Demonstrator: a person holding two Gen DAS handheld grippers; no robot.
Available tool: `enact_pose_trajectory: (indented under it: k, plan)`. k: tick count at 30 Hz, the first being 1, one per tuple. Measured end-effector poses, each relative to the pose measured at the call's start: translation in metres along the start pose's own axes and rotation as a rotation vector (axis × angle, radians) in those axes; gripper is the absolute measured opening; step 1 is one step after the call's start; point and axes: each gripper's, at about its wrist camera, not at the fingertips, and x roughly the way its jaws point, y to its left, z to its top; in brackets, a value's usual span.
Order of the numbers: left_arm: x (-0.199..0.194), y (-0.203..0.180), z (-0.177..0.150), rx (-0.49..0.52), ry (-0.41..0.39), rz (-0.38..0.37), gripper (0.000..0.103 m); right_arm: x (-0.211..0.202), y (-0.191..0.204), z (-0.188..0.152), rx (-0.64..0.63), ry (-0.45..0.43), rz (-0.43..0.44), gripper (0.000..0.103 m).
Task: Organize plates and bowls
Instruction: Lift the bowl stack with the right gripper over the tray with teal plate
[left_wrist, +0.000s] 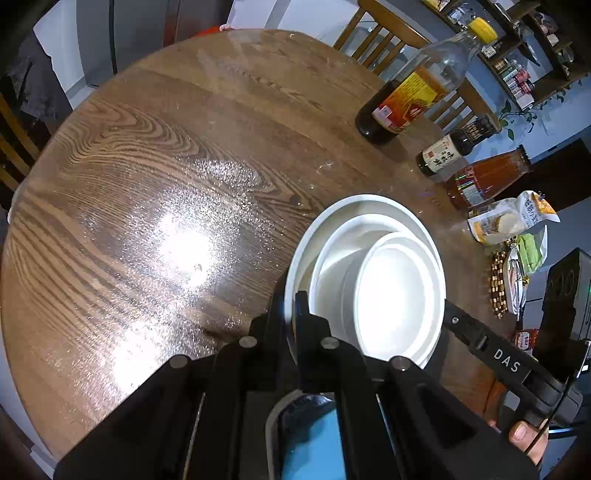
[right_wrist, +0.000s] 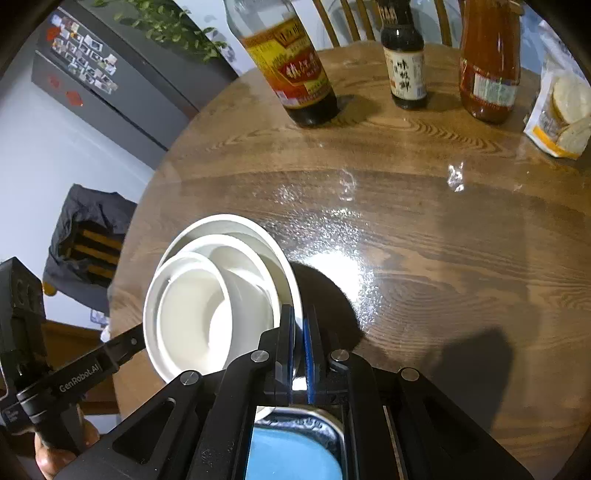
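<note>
A stack of white dishes sits over the round wooden table (left_wrist: 147, 166): a large plate (left_wrist: 332, 210) holds a bowl (left_wrist: 332, 251) with a smaller bowl (left_wrist: 399, 295) nested inside. My left gripper (left_wrist: 290, 314) is shut on the large plate's near-left rim. My right gripper (right_wrist: 299, 328) is shut on the same plate's (right_wrist: 229, 223) opposite rim. In the right wrist view the bowl (right_wrist: 243, 258) and smaller bowl (right_wrist: 192, 306) lean to the left inside the plate. Each gripper's body shows in the other's view.
Three bottles stand at the far table edge: a large dark vinegar bottle (right_wrist: 291, 66), a small soy bottle (right_wrist: 404, 62) and a red sauce bottle (right_wrist: 489, 66). A snack bag (right_wrist: 561, 110) lies beside them. Wooden chairs (left_wrist: 373, 33) ring the table.
</note>
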Motion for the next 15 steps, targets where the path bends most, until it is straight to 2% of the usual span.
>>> enact_pose_trajectory:
  k: [7, 15]
  plan:
    - [-0.032, -0.013, -0.015, 0.022, -0.035, 0.007, 0.001, -0.031, 0.008, -0.007, -0.014, -0.020, 0.010, 0.009]
    - [-0.048, -0.023, -0.060, 0.037, -0.048, 0.035, 0.001, -0.052, 0.001, -0.045, -0.018, -0.016, 0.016, 0.009]
